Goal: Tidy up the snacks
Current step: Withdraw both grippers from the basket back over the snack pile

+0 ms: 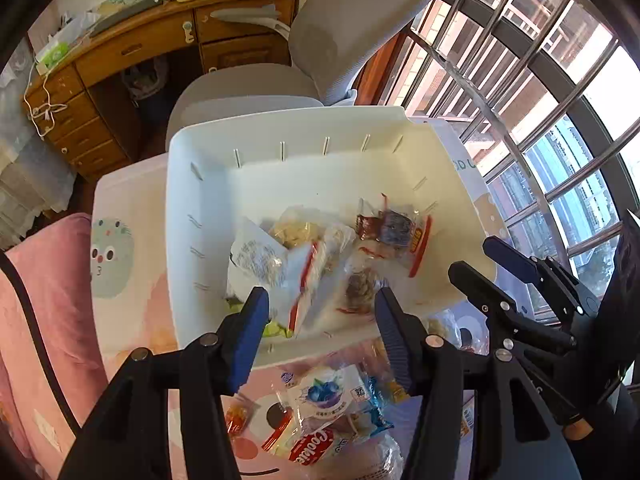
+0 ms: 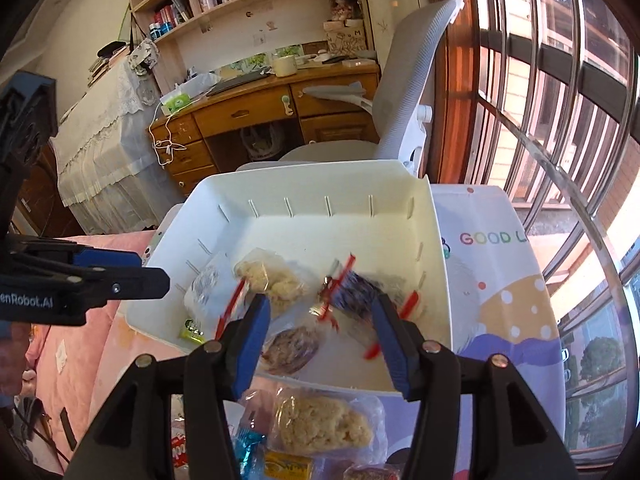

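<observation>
A white bin (image 1: 200,208) with slotted walls is seen on a printed tabletop (image 2: 492,280), and it serves here as the landmark. Inside the bin, several wrapped snacks are heaped toward its near wall: a pale crumbly cake in clear wrap (image 2: 272,276), a dark round pastry (image 2: 290,346), a blurred dark packet with red trim (image 2: 356,292) and a white sachet (image 1: 256,260) against the bin's left side. A small green wrapper (image 2: 192,332) is lodged in the near left corner of the bin.

The left gripper (image 1: 322,320) is held over the bin's near edge, pointing steeply down, with its blue pads (image 1: 252,320) spread apart and nothing pressed between them. The right gripper (image 2: 320,328) is likewise held above the near part of the bin, its jaws apart (the packets show through the gap, but no pad is seen pressing on them). In the left wrist view the right gripper (image 1: 508,256) is seen at the bin's right side.

Outside the bin, just before its near wall, more snacks are left on the tabletop: a blueberry-printed pack (image 1: 324,392), a red pack marked "Cookie" (image 1: 312,448), a second pale crumbly cake (image 2: 324,424), a blue foil wrapper (image 2: 248,444) and a yellow packet (image 2: 288,466). Beyond the bin's far wall a grey office chair (image 2: 412,80) and a wooden desk (image 2: 248,112) are seen.
</observation>
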Demonstrator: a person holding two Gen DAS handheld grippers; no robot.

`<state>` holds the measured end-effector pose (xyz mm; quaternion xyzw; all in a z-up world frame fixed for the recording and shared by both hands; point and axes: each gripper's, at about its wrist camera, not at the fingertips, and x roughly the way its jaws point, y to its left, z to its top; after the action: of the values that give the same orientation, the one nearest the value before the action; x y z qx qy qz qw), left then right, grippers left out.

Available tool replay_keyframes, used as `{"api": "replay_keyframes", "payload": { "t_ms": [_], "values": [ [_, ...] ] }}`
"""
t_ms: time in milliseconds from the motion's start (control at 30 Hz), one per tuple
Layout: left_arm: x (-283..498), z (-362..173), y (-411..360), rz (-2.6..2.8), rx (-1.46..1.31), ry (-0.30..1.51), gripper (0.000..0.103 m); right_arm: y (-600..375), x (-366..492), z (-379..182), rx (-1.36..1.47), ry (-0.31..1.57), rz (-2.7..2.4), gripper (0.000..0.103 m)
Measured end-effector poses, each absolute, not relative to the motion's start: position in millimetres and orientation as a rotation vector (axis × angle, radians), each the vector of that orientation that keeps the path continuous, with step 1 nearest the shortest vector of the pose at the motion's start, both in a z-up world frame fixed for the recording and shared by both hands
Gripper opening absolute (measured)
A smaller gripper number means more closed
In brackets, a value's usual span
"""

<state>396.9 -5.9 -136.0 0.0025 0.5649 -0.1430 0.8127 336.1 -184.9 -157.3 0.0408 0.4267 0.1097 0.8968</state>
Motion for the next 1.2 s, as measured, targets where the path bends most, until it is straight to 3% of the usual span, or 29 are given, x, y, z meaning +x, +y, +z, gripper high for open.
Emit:
{"api": "replay_keyframes", "payload": {
  "t_ms": [633,867,1200],
  "values": [
    [302.1,-107.3,12.0,-0.158,-0.115,1.179,0.058,-214.8,257.9,-132.8,0.148,0.924,0.244,0.055],
    [251.4,-109.2,17.2,-0.067,-0.174,1.172,0.064,-226.9,223.9,-140.7,0.174,0.991,0.269,0.056],
    [192.8,-130.8,19.1,0.028,-0.249,1.2,0.066,-255.8,191.8,-158.9,0.237,1.112,0.309,0.064]
  ]
}}
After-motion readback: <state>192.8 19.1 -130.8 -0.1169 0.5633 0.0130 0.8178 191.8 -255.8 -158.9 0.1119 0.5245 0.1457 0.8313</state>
